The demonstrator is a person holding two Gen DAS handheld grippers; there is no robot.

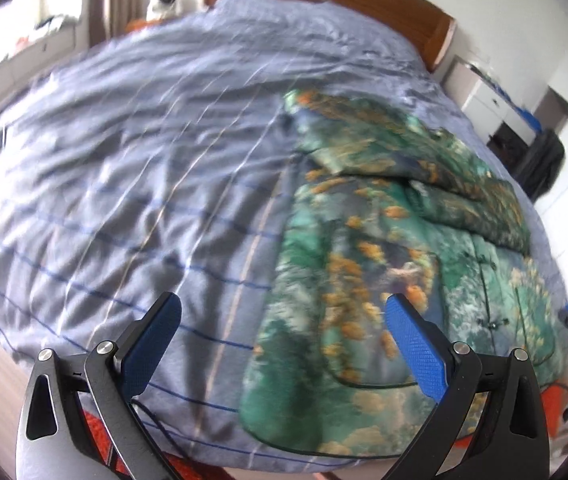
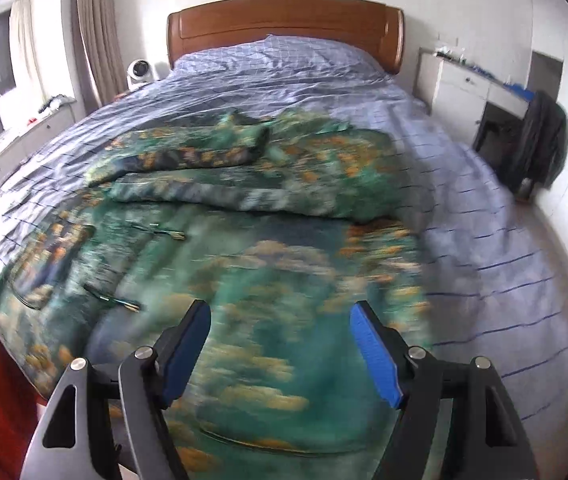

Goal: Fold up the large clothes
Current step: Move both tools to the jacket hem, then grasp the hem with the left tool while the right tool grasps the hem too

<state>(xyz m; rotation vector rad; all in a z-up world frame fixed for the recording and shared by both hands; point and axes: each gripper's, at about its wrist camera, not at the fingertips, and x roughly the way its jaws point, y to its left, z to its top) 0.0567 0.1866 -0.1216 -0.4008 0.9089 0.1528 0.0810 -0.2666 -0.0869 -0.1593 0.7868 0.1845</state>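
While both pairs of tongs are hanging spread wide with nothing between their textured blue pads, the left gripper (image 1: 284,320) is hovering low in its frame over the striped blue-grey duvet (image 1: 124,160), and the right gripper (image 2: 280,330) is hovering over the quilted jacket (image 2: 244,240). That padded green garment, printed with orange and cream blotches, is lying flat across the near half of the bed, one sleeve (image 2: 188,152) folded across its chest. A curved wooden headboard (image 2: 284,20) is standing at the top. No writing is legible.
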